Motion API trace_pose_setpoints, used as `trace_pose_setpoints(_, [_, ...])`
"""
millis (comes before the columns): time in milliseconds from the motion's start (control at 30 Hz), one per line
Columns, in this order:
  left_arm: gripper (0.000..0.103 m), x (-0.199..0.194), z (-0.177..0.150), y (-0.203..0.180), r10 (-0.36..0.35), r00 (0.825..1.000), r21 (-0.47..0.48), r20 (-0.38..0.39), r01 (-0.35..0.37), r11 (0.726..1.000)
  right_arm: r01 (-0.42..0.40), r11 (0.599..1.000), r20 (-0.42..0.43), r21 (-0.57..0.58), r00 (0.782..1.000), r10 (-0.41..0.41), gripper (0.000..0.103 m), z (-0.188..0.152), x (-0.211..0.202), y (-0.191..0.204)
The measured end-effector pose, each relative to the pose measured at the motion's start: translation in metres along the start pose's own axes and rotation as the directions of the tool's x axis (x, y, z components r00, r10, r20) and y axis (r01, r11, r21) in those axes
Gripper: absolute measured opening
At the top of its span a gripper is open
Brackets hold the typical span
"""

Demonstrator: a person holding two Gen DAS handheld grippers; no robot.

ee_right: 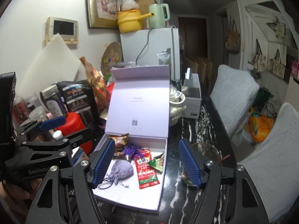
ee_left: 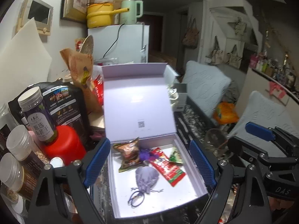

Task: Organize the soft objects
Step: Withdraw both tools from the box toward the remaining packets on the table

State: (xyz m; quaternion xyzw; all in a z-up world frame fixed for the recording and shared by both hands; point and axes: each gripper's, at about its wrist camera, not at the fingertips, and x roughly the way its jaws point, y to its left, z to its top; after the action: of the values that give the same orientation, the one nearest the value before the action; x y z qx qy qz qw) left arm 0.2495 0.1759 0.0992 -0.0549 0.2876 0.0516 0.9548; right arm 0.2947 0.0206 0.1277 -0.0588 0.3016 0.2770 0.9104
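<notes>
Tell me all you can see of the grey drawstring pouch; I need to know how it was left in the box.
The grey drawstring pouch is soft, satiny-looking fabric, plump and rounded, its neck gathered shut. Its cords trail loose in loops toward the box's near edge. It lies flat on the white floor of the open lavender box, near the middle. Its top edge seems to meet the brown snack packet and the red packet. No gripper touches it.
</notes>
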Motion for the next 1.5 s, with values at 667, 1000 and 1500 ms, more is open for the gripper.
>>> trace_pose_setpoints(667, [0.088,-0.086,-0.021,-0.039,-0.157,0.983,0.117,0.091,0.146,0.982,0.018,1.000,0.110,0.004,0.994,-0.018,0.078,-0.028,-0.118,0.006])
trace_pose_setpoints(1000, [0.088,-0.095,-0.051,-0.066,-0.234,0.972,0.165,0.028,0.227,0.960,0.064,0.997,0.086,0.033,0.994,-0.067,0.078,-0.071,-0.148,0.003])
trace_pose_setpoints(1500, [0.088,-0.066,-0.114,-0.110,-0.303,0.939,0.199,-0.161,0.332,0.922,0.139,0.977,-0.002,0.164,0.990,-0.141,0.078,-0.142,-0.158,-0.026])
